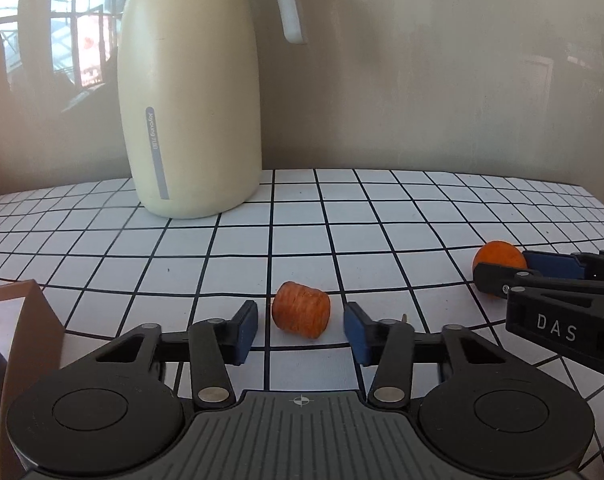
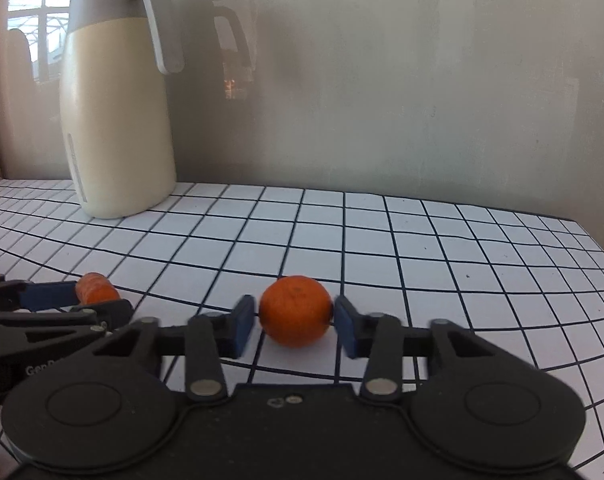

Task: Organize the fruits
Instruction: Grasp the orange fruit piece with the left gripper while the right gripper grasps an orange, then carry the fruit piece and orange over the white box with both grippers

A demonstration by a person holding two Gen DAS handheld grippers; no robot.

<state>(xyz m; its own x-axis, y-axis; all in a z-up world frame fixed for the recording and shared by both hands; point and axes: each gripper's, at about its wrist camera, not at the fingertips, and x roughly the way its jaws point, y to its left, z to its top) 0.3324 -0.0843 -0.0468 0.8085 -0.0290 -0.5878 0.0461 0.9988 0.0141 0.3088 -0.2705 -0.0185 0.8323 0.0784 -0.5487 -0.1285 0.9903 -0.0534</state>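
Blue-padded left gripper (image 1: 300,326) flanks ridged carrot stub (image 1: 300,315); right gripper (image 2: 295,321) touches round orange (image 2: 295,311).

cream jug (image 1: 189,92), black-gridded white table (image 1: 382,216)
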